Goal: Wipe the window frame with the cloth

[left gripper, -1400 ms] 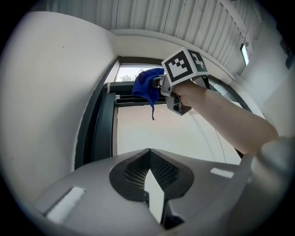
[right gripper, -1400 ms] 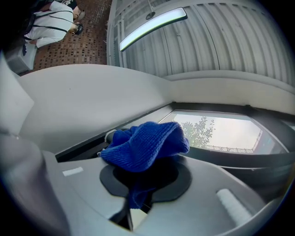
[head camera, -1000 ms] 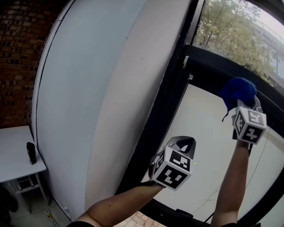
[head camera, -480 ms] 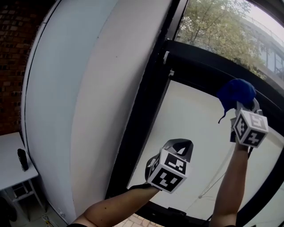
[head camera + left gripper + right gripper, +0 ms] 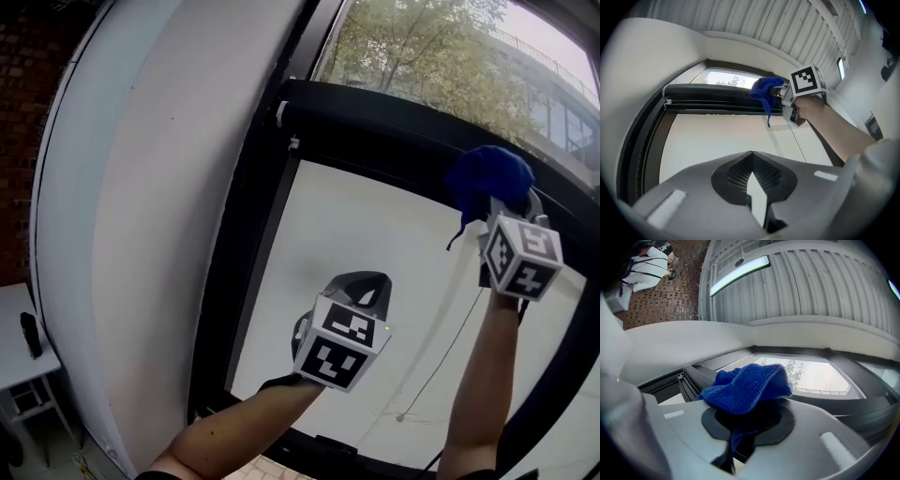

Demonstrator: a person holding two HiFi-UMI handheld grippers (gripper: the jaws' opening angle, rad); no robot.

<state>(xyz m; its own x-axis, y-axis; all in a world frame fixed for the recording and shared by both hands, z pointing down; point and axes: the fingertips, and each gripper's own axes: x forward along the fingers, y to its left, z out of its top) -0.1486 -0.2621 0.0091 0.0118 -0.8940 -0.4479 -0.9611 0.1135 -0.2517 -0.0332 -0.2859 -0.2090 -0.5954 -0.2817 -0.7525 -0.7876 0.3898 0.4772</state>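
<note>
A blue cloth (image 5: 486,178) bunches out of my right gripper (image 5: 502,204), which is shut on it and raised at the right of the head view. The cloth rests against the lower edge of the black horizontal bar (image 5: 394,131) of the window frame (image 5: 251,262). In the right gripper view the cloth (image 5: 746,387) covers the jaw tips, with the dark bar (image 5: 696,375) just behind it. My left gripper (image 5: 360,287) is lower and further left, in front of the white blind (image 5: 375,234), shut with nothing in it. From the left gripper view (image 5: 751,154) I see the cloth (image 5: 765,93) at the bar (image 5: 710,93).
A thin pull cord (image 5: 441,352) hangs over the blind. A curved white wall (image 5: 159,216) borders the frame's left side, with a brick wall (image 5: 17,141) beyond. A small white table (image 5: 11,364) carries a dark object (image 5: 30,335). Trees (image 5: 422,47) show through the upper glass. A person (image 5: 644,261) stands far off.
The head view has swung right, so the frame and wall now sit further left. The right gripper keeps the cloth up at the black bar. The left gripper has drifted slightly left.
</note>
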